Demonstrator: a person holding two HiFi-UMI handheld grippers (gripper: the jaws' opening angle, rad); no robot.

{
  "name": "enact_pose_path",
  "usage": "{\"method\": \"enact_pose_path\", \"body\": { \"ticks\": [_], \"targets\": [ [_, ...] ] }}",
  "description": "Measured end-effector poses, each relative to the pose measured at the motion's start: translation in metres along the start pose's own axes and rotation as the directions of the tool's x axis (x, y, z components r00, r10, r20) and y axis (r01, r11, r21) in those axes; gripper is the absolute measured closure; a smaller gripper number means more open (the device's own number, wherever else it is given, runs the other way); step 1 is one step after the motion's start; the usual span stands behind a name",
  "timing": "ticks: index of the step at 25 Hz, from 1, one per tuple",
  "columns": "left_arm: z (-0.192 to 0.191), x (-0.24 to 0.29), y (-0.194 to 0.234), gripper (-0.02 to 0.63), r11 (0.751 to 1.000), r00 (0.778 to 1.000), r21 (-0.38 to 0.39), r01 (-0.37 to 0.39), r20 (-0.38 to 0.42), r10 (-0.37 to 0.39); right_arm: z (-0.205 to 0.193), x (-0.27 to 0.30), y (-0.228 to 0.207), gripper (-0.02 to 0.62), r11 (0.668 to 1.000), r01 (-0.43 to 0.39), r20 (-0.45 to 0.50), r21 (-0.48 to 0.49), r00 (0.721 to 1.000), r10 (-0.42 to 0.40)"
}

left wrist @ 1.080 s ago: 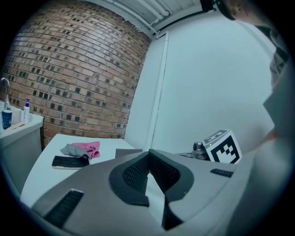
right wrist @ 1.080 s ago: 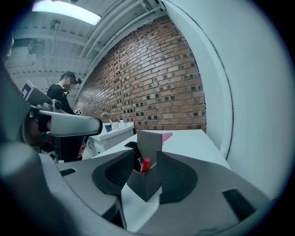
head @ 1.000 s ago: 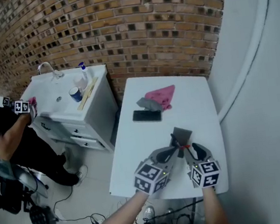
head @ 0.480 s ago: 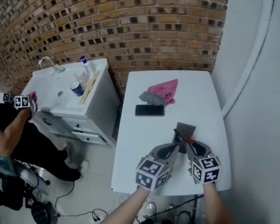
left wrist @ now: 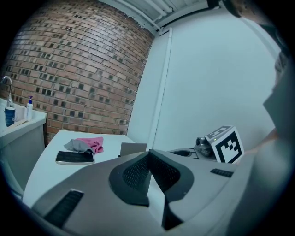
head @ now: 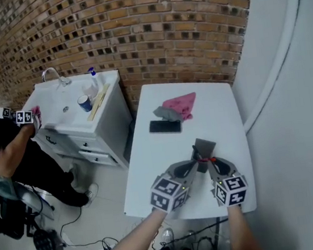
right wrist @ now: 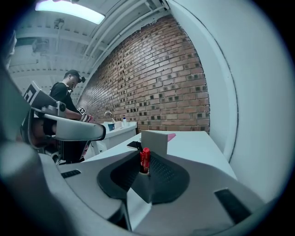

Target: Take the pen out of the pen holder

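scene: white table [head: 153,167] pushed up against a brick wall [head: 150,31], with both grippers working at the near end of it

holder: small grey box [head: 205,145], standing upright on the near half of the table. Both grippers come at it from the near side.

pen: red one [head: 211,158]. Only its top bit shows, poking up at the holder's near edge, so it's pretty much in the holder and not lifted clear yet. In the right gripper view it stands straight up right at the jaw tips, with the holder just behind it.

right gripper: [head: 211,162] the jaws have just been closing, and the pen is between them. Both pads are pressed on the red barrel now, so it's pinching the pen.

left gripper: [head: 195,161] the tips are right on the holder's near left corner. In its own view the jaws are drawn in tight with a pale sliver between them, which looks like a pinch on the holder's wall.

phone: dark slab [head: 165,127] lying flat mid-table, well apart from the holder

cloths: pink cloth [head: 181,105] with a grey cloth [head: 165,114] touching it, both just past the phone

off to the left: white sink cabinet [head: 91,150] with a blue cup [head: 85,104] on top, and another person [head: 11,152] in dark clothes beside it
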State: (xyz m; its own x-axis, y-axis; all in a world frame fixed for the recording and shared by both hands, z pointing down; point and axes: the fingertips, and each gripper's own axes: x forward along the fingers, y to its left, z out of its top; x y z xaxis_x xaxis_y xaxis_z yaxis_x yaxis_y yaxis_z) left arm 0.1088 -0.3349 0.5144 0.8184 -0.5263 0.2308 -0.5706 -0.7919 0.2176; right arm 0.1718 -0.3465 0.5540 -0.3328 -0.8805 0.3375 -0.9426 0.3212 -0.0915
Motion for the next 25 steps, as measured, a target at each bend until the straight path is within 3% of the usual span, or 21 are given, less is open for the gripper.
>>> {"method": "enact_pose_path", "body": {
  "ticks": [12,25],
  "targets": [
    [0.042,-0.017,-0.011,0.604,0.999,0.998,0.049,0.011,0.062,-0.014,0.065,-0.041,0.011,0.531,0.997,0.016,0.128,-0.075,0.992,-0.006],
    [0.108,-0.04,-0.033,0.604,0.992,0.98,0.129,0.012,0.196,-0.038,0.14,-0.09,0.032,0.531,0.988,0.022,0.304,-0.15,0.952,0.025]
  ]
}}
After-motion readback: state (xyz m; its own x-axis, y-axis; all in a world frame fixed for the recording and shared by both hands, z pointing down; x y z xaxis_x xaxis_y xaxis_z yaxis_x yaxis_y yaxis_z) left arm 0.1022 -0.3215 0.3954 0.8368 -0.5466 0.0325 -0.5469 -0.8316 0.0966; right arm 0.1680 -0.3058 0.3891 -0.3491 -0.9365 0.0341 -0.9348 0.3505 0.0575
